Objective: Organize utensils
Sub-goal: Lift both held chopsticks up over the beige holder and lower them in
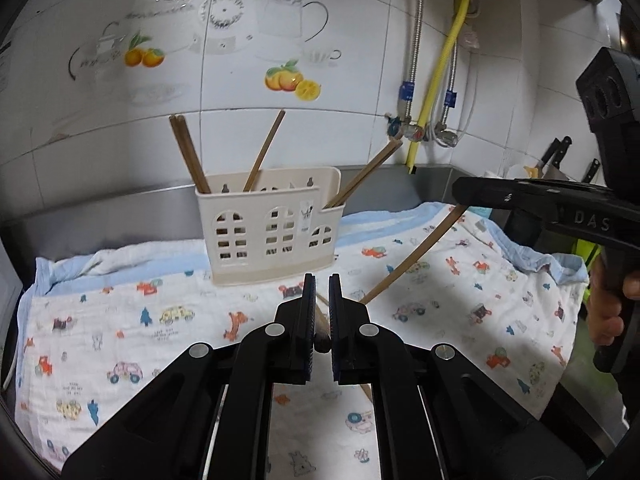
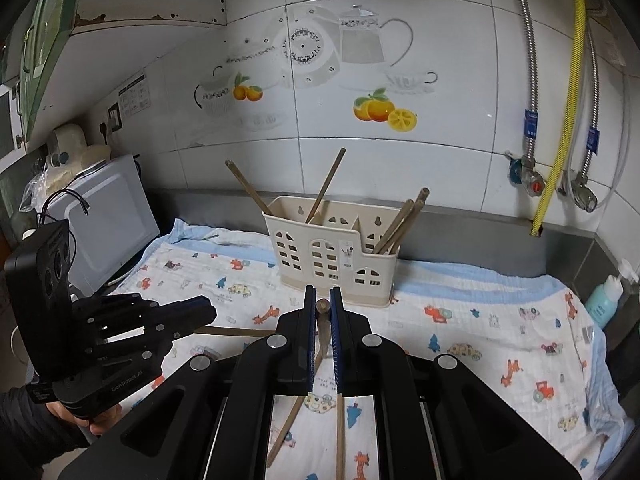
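Note:
A cream plastic utensil holder (image 1: 272, 232) (image 2: 332, 256) stands at the back of a printed cloth (image 1: 160, 320). Several brown chopsticks (image 1: 188, 152) (image 2: 396, 224) lean out of it. My left gripper (image 1: 321, 282) (image 2: 206, 314) is shut on a chopstick (image 1: 322, 330), which sticks out sideways over the cloth in the right wrist view (image 2: 240, 332). My right gripper (image 2: 322, 292) (image 1: 458, 194) is shut on another chopstick (image 2: 322, 320), which slants down to the cloth (image 1: 404, 264). Both grippers hover in front of the holder. More chopstick lengths (image 2: 340, 440) show below the right gripper's body.
A steel upstand and the tiled wall (image 1: 240, 80) close off the back. On the wall are a yellow hose (image 1: 440, 80) and valves (image 2: 532, 180). A white appliance (image 2: 116, 216) stands at the left, a blue bottle (image 2: 606, 294) at the right, and knives (image 1: 556, 156) at the far right.

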Available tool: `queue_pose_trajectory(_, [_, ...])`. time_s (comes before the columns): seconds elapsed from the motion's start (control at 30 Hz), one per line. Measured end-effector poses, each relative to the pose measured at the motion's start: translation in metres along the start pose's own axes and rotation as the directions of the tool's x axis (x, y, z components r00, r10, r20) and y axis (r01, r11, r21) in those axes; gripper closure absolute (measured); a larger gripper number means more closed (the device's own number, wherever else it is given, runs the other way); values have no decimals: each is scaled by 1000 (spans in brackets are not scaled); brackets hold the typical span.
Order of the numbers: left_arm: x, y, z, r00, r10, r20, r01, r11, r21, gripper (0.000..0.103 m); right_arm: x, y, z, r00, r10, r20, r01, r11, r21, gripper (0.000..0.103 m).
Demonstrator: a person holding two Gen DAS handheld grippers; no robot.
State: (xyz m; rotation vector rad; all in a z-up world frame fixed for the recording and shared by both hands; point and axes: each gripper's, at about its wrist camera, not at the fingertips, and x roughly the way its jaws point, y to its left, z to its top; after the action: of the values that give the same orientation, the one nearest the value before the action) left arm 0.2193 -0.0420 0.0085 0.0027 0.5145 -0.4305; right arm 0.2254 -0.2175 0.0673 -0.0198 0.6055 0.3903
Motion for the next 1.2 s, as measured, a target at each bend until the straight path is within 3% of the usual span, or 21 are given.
queue_pose_trajectory(0.33, [-3,-2,11,1000,-2,21,1,999,40,98,0,-3,6,1000,5,7,-5,1000,2,96])
queue_pose_trajectory(0.6, [0,-2,43,1000,4,23,-6,996,90,98,-5,0,23,1000,15,19,-15,1000,-23,96])
queue_pose_trajectory(0.97, [-5,2,98,995,21,95,-33,991,127,98,-16,-8,89,995,16,96,-11,998,-54,96])
queue_pose_trajectory(1.2, [-7,6,155,982,38,185,-65,988,143,98,-9,-10,134,988,-3,151,12,998,-62,96])
